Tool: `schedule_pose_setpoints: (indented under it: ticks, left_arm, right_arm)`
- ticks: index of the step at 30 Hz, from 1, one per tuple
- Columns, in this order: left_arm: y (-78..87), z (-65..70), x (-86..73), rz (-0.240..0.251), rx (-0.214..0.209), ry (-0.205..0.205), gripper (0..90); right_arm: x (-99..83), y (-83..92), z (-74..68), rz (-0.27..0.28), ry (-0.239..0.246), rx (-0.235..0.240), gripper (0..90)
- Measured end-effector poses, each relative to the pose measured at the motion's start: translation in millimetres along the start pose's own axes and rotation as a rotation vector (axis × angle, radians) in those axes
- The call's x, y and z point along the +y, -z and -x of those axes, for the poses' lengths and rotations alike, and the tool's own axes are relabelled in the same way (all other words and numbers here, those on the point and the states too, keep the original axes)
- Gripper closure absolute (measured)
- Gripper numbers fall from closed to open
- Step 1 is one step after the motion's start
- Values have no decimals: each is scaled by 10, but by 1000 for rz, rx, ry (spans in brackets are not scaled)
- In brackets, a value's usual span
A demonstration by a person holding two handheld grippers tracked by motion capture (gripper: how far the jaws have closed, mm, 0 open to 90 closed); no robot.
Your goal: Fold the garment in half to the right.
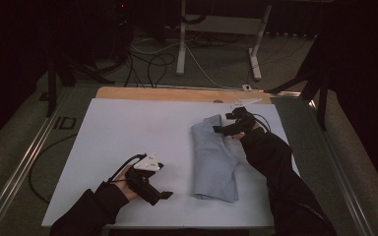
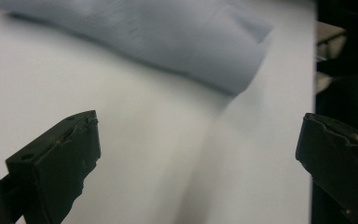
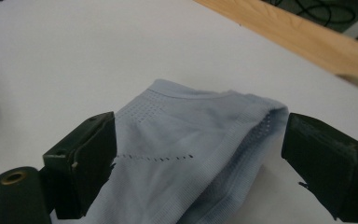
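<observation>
White table (image 1: 118,132): both jaws wide, cloth (image 1: 215,157) unheld.

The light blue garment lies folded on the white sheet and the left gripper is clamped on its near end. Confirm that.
Wrong on the grip. The left gripper is open and apart from the light blue garment, with only white sheet between its jaws, as the left gripper view shows. The garment does lie folded on the sheet.

Room dim; floor and background beyond the white table sheet (image 1: 128,132) near black from 9 through 12 to 3 o'clock. Sheet evenly lit, no glare. Left gripper view: folded cloth (image 2: 168,37) at 12 o'clock smeared by motion blur. Right gripper view: cloth weave sharp; near jaws soft.
</observation>
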State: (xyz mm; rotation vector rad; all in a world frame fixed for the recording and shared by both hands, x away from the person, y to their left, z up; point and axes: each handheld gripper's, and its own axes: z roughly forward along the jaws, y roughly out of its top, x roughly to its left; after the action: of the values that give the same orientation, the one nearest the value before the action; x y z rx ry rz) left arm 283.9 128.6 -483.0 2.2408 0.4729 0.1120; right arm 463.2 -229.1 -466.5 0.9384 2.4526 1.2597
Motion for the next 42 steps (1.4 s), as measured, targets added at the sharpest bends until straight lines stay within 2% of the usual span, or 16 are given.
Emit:
schedule_pose_setpoints:
  ticks: [4,11,13,14,16,17,18,19,20,21,23,26,29,31,39,42]
  left_arm:
    - [159,-46,-207,20,64,36,11]
    - [337,-90,-472,51,152,107,12]
    - [359,-82,-518,51,174,110,12]
    - [367,-83,-540,52,183,110,12]
    - [383,-88,-580,59,188,128,12]
    - [392,-91,-599,60,192,136,12]
    - [405,-96,-616,60,195,139,12]
    - [420,-101,-636,60,200,145,12]
    - [420,-101,-636,60,200,145,12]
    - [436,-113,-662,64,202,158,11]
    - [445,-120,-684,66,206,166,12]
    - [453,-142,-706,79,211,171,12]
    - [454,-158,-723,99,220,164,11]
    - [459,-159,-734,113,228,151,11]
    - [516,-183,-794,127,270,149,11]
    - [528,-199,-807,129,281,159,11]
  right_arm:
    - [-71,-106,53,-30,-33,-14,103]
    - [-241,-343,170,-106,-113,-81,135]
    - [-291,-398,207,-122,-149,-63,173]
    - [-310,-419,215,-131,-154,-65,210]
    - [-333,-413,202,-127,-153,-55,376]
    - [-335,-405,190,-124,-146,-55,417]
    - [-332,-397,169,-130,-136,-50,503]
    - [-325,-391,141,-142,-108,-55,566]
    - [-325,-391,141,-142,-108,-55,566]
    - [-305,-395,92,-162,-81,-54,709]
    - [-285,-400,57,-171,-68,-62,834]
    - [-215,-384,25,-137,-29,-44,858]
    - [-122,-370,12,-88,-32,-10,861]
    - [-70,-390,40,-78,-37,-11,861]
    - [-137,-542,183,-157,-98,-68,860]
    - [-164,-557,190,-184,-83,-108,858]
